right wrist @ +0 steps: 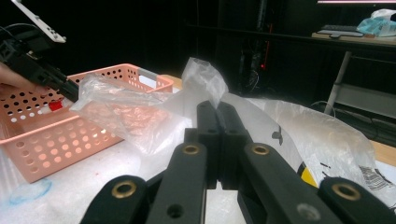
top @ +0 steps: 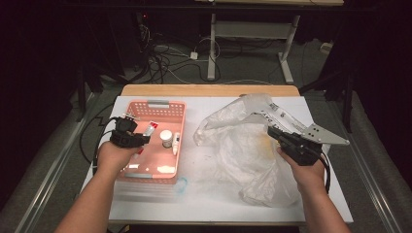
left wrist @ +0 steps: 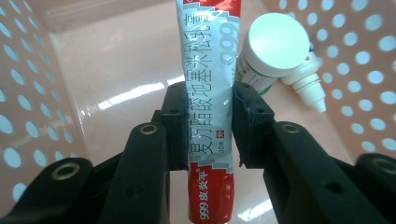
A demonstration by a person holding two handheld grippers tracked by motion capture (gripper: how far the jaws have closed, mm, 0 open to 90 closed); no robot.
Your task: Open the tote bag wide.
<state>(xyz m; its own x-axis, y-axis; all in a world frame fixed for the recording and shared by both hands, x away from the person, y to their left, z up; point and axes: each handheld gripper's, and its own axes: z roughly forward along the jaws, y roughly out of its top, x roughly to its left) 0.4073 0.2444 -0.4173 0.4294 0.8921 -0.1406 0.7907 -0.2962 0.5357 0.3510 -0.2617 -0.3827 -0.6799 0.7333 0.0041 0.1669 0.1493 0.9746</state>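
So the pink basket [top: 180, 112] sits on the left part of the white table [top: 209, 204], and pretty much everything here goes off that basket. The left gripper [top: 141, 140] is down inside it, and its jaws are clamped on the two sides of a red and silver ointment tube [left wrist: 208, 100]. In the left gripper view you can see both pads pressing on the tube's middle, with the tube running straight up between them and its red end poking out the bottom toward the camera. No earlier shot to compare, so that's just how it sits.

Also inside the basket, just to the right of the tube: a little bottle with a white cap [left wrist: 278, 44], and a small dropper bottle [left wrist: 306, 84] lying on its side right against it. From the high view both sit around the middle of the basket.

Right of the basket, a crumpled clear plastic bag [top: 243, 145] is spread across the table, its edge close to the basket's right wall. The right gripper [right wrist: 218, 108] has its jaws pinched tight together on a fold of that bag, holding the fold up.
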